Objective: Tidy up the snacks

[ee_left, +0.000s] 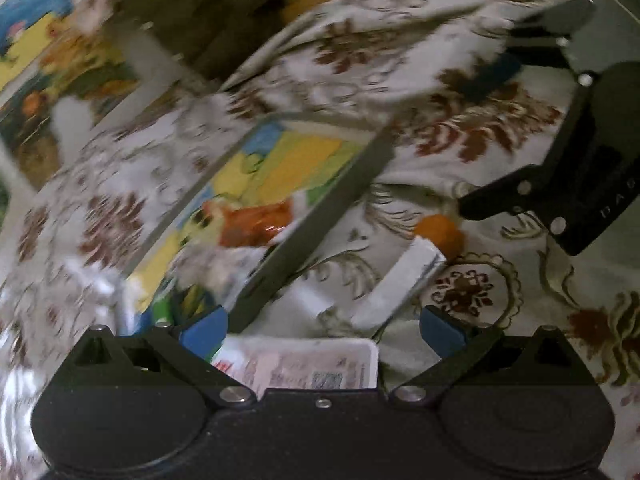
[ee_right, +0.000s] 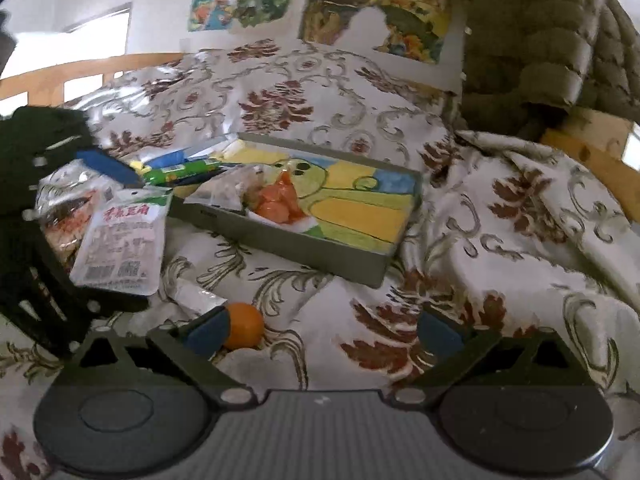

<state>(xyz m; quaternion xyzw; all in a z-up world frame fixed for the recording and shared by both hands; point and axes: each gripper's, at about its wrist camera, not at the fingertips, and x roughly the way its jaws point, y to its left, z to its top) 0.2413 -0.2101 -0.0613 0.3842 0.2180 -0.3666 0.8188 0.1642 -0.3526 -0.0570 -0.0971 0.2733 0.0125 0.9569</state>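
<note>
From the left wrist, the left tool (ee_left: 322, 330) stands wide, its jaws apart over a white snack packet (ee_left: 316, 368) that lies between them, unpinched, near the grey tray (ee_left: 320, 220). From the right wrist, the right tool (ee_right: 324, 330) is wide and empty; the small orange (ee_right: 243, 326) sits just beside its left finger. The packet (ee_right: 120, 248) looks light, soft and slippery, so taking it by a sealed edge seems best.
</note>
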